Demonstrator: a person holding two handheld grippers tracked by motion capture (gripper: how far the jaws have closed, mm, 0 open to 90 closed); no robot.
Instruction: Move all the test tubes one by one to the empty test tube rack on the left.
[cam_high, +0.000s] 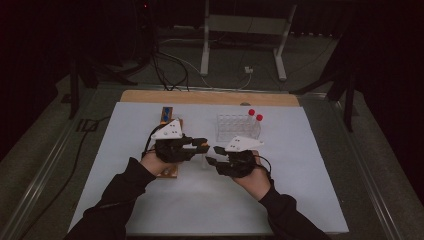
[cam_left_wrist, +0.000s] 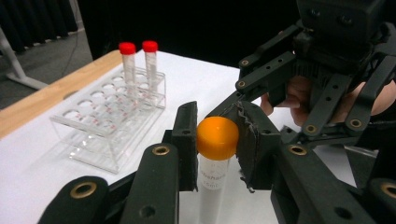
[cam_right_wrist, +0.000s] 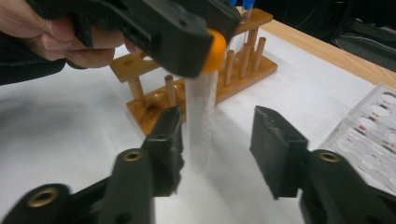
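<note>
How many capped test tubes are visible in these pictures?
3. Two red-capped tubes, one beside the other, stand in the clear plastic rack. One orange-capped tube is held by the left gripper. The wooden rack may hide more.

Upright clear tube (cam_left_wrist: 214, 186) with orange cap (cam_left_wrist: 217, 137), above the white tabletop.

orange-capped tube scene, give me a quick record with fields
held item: orange-capped tube, upright
left gripper: shut on the tube's cap
right gripper: open, jaws either side of the tube body, pads not pressing
clear rack: two red-capped tubes standing in it
wooden rack: behind the tube
surface: white table
</note>
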